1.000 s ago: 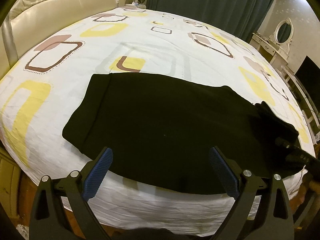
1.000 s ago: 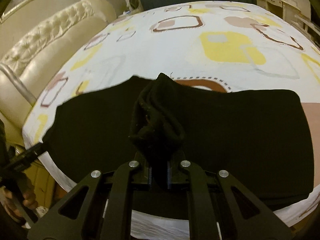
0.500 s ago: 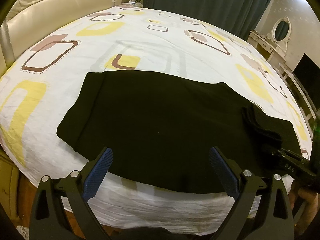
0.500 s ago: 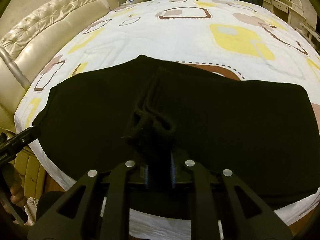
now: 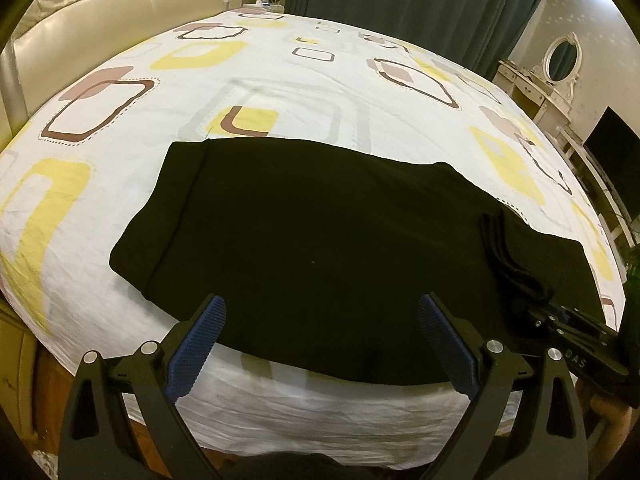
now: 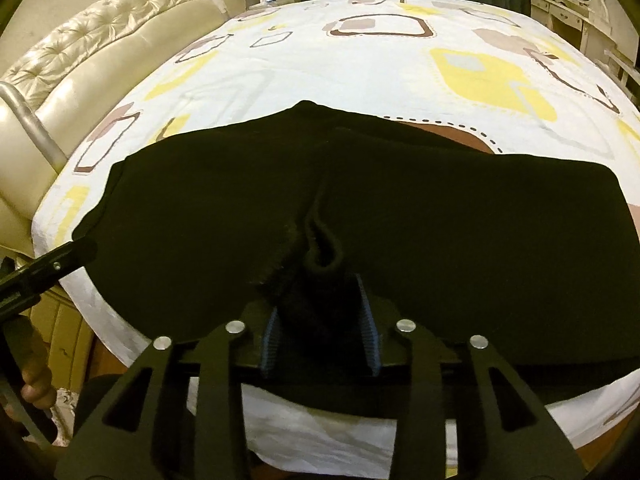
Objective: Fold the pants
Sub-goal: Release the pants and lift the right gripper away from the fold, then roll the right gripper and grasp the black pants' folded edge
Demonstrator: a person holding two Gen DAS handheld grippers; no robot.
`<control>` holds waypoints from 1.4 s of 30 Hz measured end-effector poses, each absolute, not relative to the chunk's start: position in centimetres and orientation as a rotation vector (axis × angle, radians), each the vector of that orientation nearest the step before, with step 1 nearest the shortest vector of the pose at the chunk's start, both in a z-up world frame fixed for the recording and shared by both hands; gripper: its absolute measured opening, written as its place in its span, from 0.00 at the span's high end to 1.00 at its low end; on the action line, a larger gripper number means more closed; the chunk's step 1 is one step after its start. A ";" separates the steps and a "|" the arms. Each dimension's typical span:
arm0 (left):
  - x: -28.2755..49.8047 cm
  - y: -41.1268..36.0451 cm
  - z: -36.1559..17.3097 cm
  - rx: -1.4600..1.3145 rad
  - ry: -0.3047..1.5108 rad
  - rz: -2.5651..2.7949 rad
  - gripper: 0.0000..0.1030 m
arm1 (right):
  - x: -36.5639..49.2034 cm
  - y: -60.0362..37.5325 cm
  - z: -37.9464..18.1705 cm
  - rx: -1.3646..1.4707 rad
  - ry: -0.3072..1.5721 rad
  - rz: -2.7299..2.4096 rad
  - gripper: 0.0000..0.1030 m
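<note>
Black pants (image 5: 312, 240) lie flat across the near part of the bed, also shown in the right wrist view (image 6: 460, 240). My left gripper (image 5: 320, 336) is open and empty, its blue pads hovering over the pants' near edge. My right gripper (image 6: 318, 320) has its jaws partly parted around a bunched fold of the pants' cloth (image 6: 316, 264), which still sits between the blue pads (image 6: 368, 332). In the left wrist view the right gripper (image 5: 560, 320) sits low at the pants' right end. The left gripper's finger (image 6: 48, 268) shows at the left edge of the right wrist view.
The bed (image 5: 280, 92) has a white sheet with yellow and brown squares. A cream tufted headboard (image 6: 100, 40) runs along the left. Dark curtains (image 5: 400, 0), a white dresser with an oval mirror (image 5: 560, 56) and a dark screen (image 5: 612, 148) stand beyond the bed.
My right gripper lowered the bunched cloth onto the pants and its jaws have opened somewhat around it. The raised fold has flattened. My left gripper stayed open over the near edge.
</note>
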State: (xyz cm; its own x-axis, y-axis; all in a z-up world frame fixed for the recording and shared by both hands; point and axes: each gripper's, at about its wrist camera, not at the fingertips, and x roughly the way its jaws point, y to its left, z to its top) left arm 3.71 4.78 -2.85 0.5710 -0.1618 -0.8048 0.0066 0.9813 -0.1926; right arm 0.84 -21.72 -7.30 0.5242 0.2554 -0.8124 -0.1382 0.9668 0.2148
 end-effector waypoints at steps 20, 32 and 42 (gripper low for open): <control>3.4 4.0 -2.8 -0.177 0.963 -0.137 0.07 | -0.1 -25.6 -4.8 0.378 0.914 0.444 0.44; 3.7 3.8 -3.2 -0.190 0.981 -0.144 0.07 | 3.5 -51.5 -7.1 0.920 0.849 0.157 0.41; 4.0 4.5 -3.9 -0.223 1.010 -0.130 0.07 | 7.1 -50.8 -13.5 1.000 0.998 0.189 0.76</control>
State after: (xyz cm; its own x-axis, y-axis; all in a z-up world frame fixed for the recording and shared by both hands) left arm 4.01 4.49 -3.93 0.5271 -0.2107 -0.8233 0.0049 0.9695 -0.2449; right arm 7.12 -50.83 -13.54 0.5661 0.5513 -0.6129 0.2887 0.5638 0.7738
